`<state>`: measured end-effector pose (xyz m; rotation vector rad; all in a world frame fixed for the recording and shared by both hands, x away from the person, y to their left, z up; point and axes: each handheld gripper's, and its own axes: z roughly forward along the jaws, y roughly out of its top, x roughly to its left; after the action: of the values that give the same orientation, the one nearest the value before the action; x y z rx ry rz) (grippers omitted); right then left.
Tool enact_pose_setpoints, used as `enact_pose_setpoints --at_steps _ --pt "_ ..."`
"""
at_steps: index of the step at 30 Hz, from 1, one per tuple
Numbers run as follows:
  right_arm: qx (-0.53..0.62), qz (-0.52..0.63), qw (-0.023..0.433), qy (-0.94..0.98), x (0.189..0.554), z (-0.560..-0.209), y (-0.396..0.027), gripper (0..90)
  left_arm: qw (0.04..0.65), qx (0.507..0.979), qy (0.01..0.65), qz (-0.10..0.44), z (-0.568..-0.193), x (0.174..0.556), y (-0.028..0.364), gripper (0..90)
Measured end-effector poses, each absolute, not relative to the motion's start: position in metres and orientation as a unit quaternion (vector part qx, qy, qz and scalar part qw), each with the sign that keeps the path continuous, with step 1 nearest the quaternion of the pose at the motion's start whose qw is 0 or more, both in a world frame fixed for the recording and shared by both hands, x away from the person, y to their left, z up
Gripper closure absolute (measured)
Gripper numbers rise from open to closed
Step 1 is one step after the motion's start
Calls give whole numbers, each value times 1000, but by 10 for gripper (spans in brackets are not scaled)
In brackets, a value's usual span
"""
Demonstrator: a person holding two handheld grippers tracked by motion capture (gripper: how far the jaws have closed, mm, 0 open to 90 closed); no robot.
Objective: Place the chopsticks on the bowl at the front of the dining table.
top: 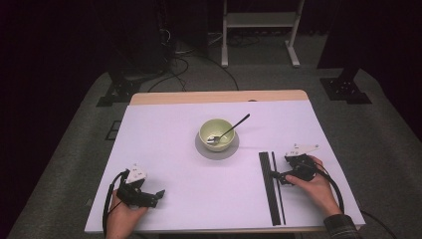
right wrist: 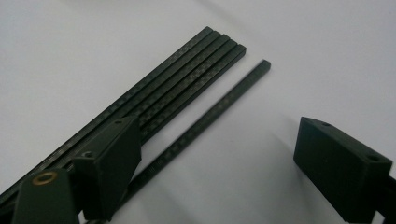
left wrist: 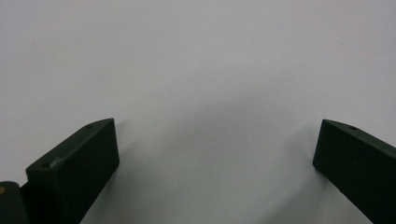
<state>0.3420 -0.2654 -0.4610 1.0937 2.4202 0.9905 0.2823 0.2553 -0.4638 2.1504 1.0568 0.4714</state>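
Counter (top: 164, 149): smooth, matt white sheet over a pale wood top, whose bare edge shows at 12 o'clock. Black sticks (right wrist: 159, 100): slim square rods with a fine checkered weave like carbon fibre and a faint sheen. Bowl (top: 217, 133): glossy pale green glaze, on a matt grey mat (top: 217, 148). Spoon (top: 228, 131): shiny metal. Right gripper (right wrist: 224, 154) fingers (right wrist: 343, 163): matt black plastic.

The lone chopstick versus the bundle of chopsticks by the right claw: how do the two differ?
The lone chopstick lies by itself, with a strip of white table between it and the bundle of chopsticks, whose sticks lie pressed side by side. The lone chopstick runs through the gap of the open right claw; the bundle passes beyond that claw's left jaw. The lone chopstick's end stops short of the bundle's. Both are black, checker-patterned, flat and roughly parallel.
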Motion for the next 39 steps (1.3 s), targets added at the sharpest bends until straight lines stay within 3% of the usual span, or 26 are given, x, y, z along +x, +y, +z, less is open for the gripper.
enact_pose_setpoints --at_steps 39 --pt "377 359 147 841 265 -455 -272 133 344 826 407 182 -464 282 255 0"
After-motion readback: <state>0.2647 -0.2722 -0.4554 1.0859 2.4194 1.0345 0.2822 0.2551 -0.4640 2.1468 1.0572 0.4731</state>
